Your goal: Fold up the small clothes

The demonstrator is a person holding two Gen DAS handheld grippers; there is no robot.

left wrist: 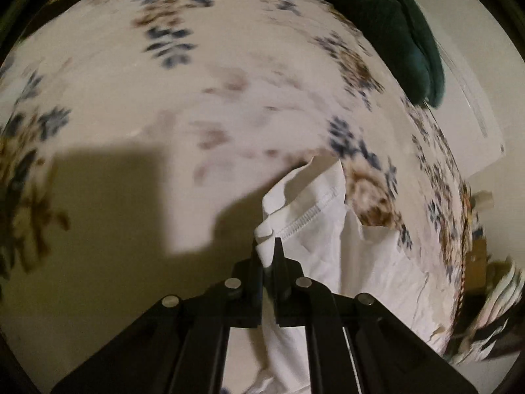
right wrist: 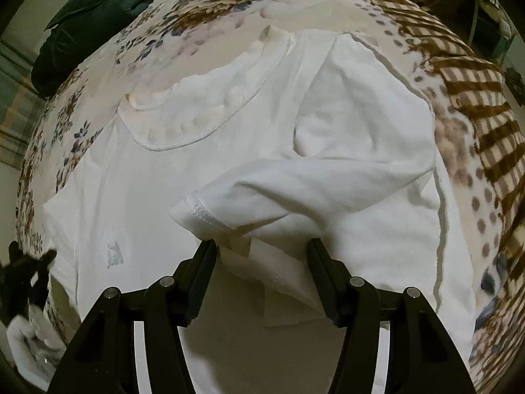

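T-shirt (right wrist: 249, 151), white, lies spread on the floral blanket (left wrist: 137, 105), sleeve folded inward. Dark green cushion (right wrist: 95, 16) sits at eleven o'clock. Left gripper (left wrist: 268, 249) is clamped on a hem; right gripper (right wrist: 261, 246) has fingers apart, straddling the sleeve.

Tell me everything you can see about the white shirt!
The white T-shirt looks like soft, thin cotton with stitched hems and a round collar. It lies spread on the flowery blanket, rumpled, with one sleeve flopped over its middle. A faint small mark shows near one edge. The left gripper has its fingers pinched shut on a hemmed corner. The right gripper is open, its fingers on either side of a bit of the shirt's near edge.
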